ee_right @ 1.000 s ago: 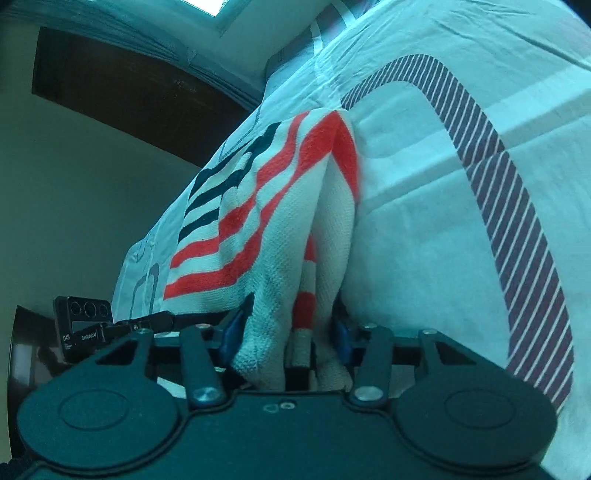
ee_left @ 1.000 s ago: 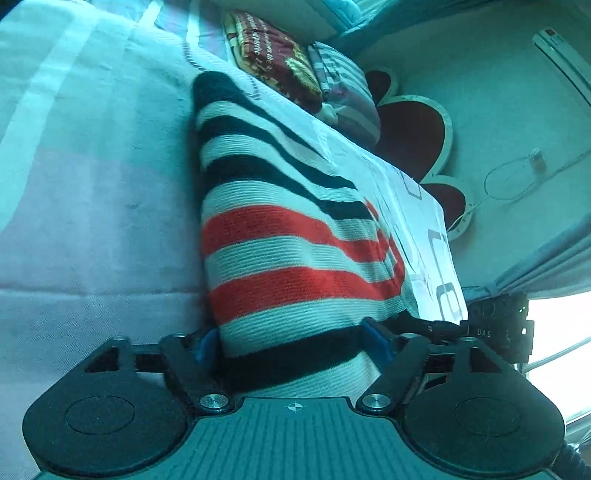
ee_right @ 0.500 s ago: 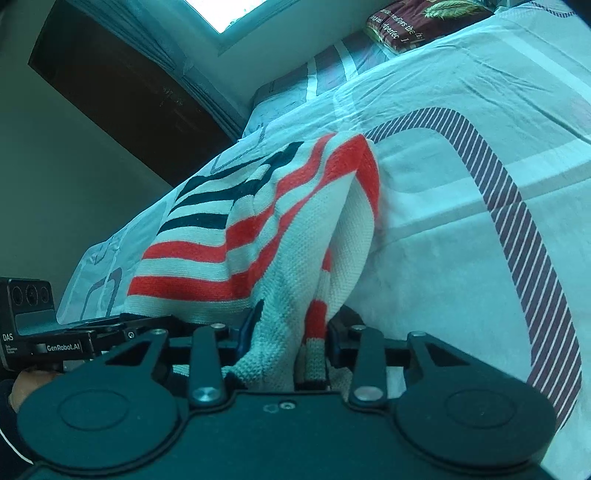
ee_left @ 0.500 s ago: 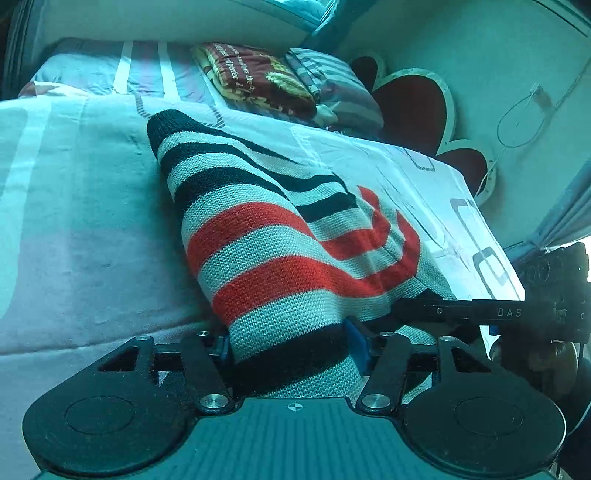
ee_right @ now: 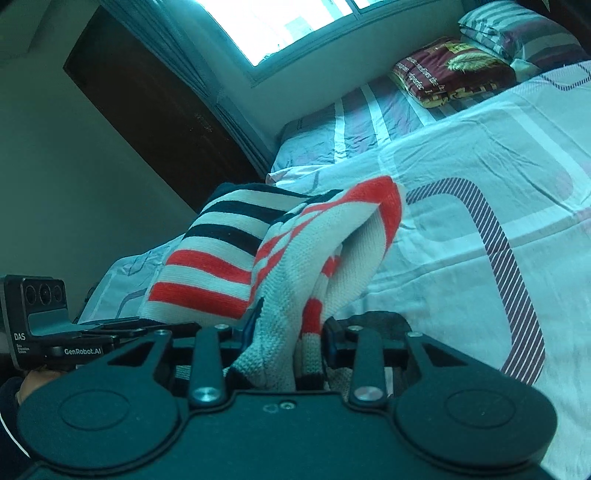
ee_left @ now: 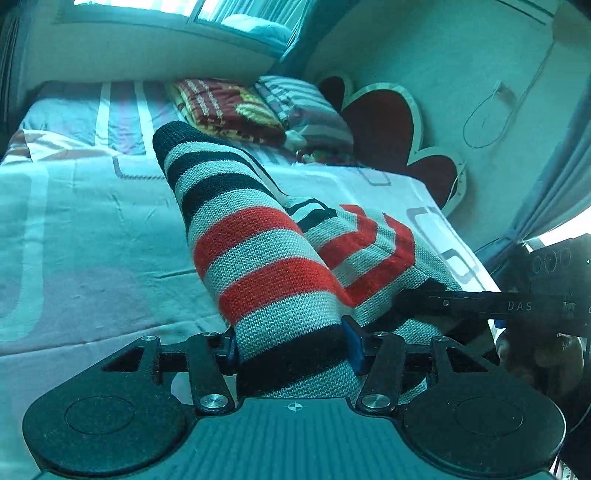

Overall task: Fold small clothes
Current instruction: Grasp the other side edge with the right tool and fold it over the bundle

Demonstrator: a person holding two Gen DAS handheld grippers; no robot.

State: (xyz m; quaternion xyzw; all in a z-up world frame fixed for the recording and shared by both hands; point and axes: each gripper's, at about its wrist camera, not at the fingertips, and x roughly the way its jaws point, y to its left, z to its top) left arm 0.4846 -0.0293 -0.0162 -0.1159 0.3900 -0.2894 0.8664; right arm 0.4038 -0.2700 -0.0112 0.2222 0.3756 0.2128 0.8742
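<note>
Jaws of the left gripper [ee_left: 291,345] are clamped on the black hem band of the striped knit garment [ee_left: 266,258], blue pads pressing both sides and closing a bit more; jaws of the right gripper [ee_right: 288,332] pinch a bunched white-and-red edge of the same garment [ee_right: 295,258], set narrower than the left pair. Garment hangs fwd from both sets of jaws w/ its near end lifted, far part draping down toward the bed [ee_left: 92,240]; can't tell exactly where it touches the sheet. Black-and-white stripes lie farthest from the jaws, red-and-white ones closer in. Seen from the left gripper, the right one sits just to its right, same cloth between them, a person's hand [ee_left: 535,350] under it. Beyond the jaws at the bed's far end: a dark red patterned cushion [ee_left: 225,107] and a striped pillow [ee_left: 306,107] side by side, heart-shaped headboard [ee_left: 384,118] to their right, window [ee_right: 288,22] above.
</note>
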